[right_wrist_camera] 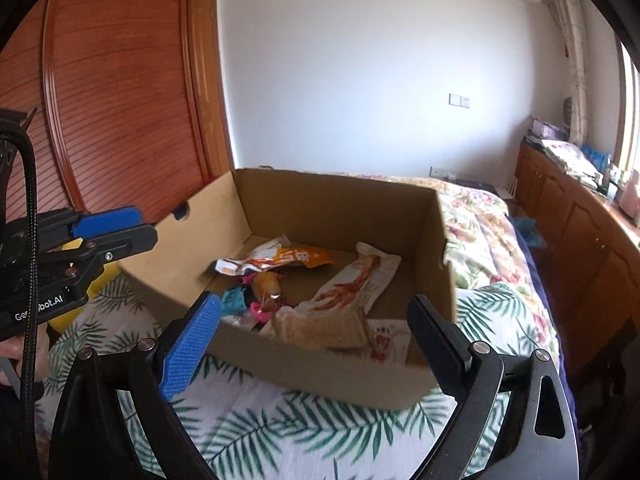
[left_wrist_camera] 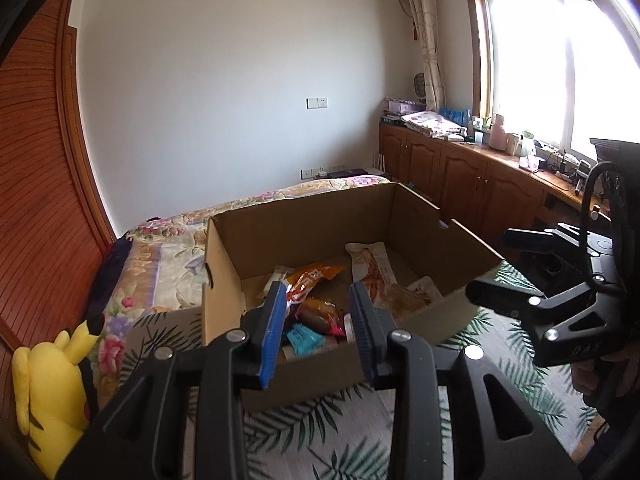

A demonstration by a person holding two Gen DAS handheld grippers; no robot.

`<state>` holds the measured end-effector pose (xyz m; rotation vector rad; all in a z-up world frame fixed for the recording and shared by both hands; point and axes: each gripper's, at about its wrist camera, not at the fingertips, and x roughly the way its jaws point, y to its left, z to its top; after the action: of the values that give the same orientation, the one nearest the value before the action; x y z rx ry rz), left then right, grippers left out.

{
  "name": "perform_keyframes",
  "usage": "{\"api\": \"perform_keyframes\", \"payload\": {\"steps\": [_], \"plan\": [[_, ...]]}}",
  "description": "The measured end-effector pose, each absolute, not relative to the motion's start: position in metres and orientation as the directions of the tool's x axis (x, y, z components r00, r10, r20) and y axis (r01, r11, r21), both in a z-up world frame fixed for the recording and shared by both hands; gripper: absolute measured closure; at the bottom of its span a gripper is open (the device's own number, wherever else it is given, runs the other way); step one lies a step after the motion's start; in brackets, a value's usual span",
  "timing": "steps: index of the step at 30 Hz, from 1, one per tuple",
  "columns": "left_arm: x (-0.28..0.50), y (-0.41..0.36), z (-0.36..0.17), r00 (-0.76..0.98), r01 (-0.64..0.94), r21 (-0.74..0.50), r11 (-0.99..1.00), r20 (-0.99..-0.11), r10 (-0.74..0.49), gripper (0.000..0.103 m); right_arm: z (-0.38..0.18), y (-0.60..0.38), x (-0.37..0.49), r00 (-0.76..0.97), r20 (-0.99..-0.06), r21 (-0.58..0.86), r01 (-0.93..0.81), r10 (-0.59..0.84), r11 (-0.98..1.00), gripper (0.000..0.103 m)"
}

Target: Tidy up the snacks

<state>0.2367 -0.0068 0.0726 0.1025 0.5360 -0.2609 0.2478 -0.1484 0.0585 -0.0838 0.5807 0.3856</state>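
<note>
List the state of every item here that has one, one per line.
cardboard box: open on top, snacks inside
left gripper: open, empty, above the box's near edge
right gripper: open wide, empty, at the box's near wall
chicken-feet packet: sealed, lying flat in the box
orange packet: lying in the box, crumpled
Pikachu plush: upright beside the bed

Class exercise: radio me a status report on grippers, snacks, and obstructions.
Left gripper open, empty. Right gripper open, empty. Snack packets inside cardboard box on bed. Nothing blocking.
</note>
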Motion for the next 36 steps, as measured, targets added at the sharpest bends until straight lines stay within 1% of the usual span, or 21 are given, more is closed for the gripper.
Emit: {"api": "perform_keyframes", "payload": {"steps": [5, 9, 11, 14, 15, 17, 19, 21, 24, 29, 36], "plan": [[0.203, -0.003, 0.079, 0.836, 0.263, 0.021, 0.964, -0.505, -0.217, 0.065, 0.074, -0.157, 0.205, 0.790, -0.514, 0.039, -0.368, 0.335, 0.929, 0.007], [0.179, -0.002, 0.083, 0.846, 0.249, 0.023, 0.968, -0.491, -0.206, 0.049, 0.083, -0.159, 0.174, 0.803, -0.489, 0.042, -0.368, 0.340, 0.929, 0.007], [0.167, -0.001, 0.084, 0.852, 0.239, 0.019, 0.971, -0.483, -0.201, 0.048, 0.087, -0.160, 0.163, 0.808, -0.480, 0.041, -0.368, 0.341, 0.929, 0.007], [0.152, 0.002, 0.085, 0.861, 0.226, 0.010, 0.974, -0.469, -0.195, 0.038, 0.091, -0.161, 0.144, 0.819, -0.464, 0.034, -0.365, 0.338, 0.931, 0.007], [0.146, 0.003, 0.086, 0.870, 0.216, 0.008, 0.976, -0.456, -0.189, 0.032, 0.092, -0.160, 0.139, 0.821, -0.460, 0.034, -0.364, 0.338, 0.931, 0.007], [0.136, 0.003, 0.087, 0.882, 0.198, 0.013, 0.980, -0.440, -0.172, 0.030, 0.093, -0.160, 0.130, 0.826, -0.454, 0.032, -0.360, 0.334, 0.933, 0.007], [0.128, 0.002, 0.086, 0.889, 0.177, 0.023, 0.984, -0.432, -0.150, 0.021, 0.093, -0.160, 0.120, 0.833, -0.445, 0.032, -0.353, 0.330, 0.935, 0.006], [0.120, 0.003, 0.085, 0.893, 0.165, 0.028, 0.986, -0.428, -0.138, 0.017, 0.094, -0.160, 0.114, 0.836, -0.440, 0.035, -0.350, 0.329, 0.936, 0.004], [0.111, 0.003, 0.084, 0.891, 0.159, 0.016, 0.987, -0.432, -0.136, 0.007, 0.093, -0.161, 0.105, 0.841, -0.432, 0.042, -0.343, 0.326, 0.938, 0.001], [0.096, 0.001, 0.084, 0.890, 0.155, -0.002, 0.988, -0.434, -0.140, 0.002, 0.092, -0.161, 0.090, 0.845, -0.430, 0.036, -0.335, 0.318, 0.941, 0.000], [0.079, -0.004, 0.089, 0.899, 0.139, 0.009, 0.990, -0.420, -0.122, 0.002, 0.096, -0.165, 0.072, 0.868, -0.405, 0.024, -0.304, 0.287, 0.953, 0.000]]}}
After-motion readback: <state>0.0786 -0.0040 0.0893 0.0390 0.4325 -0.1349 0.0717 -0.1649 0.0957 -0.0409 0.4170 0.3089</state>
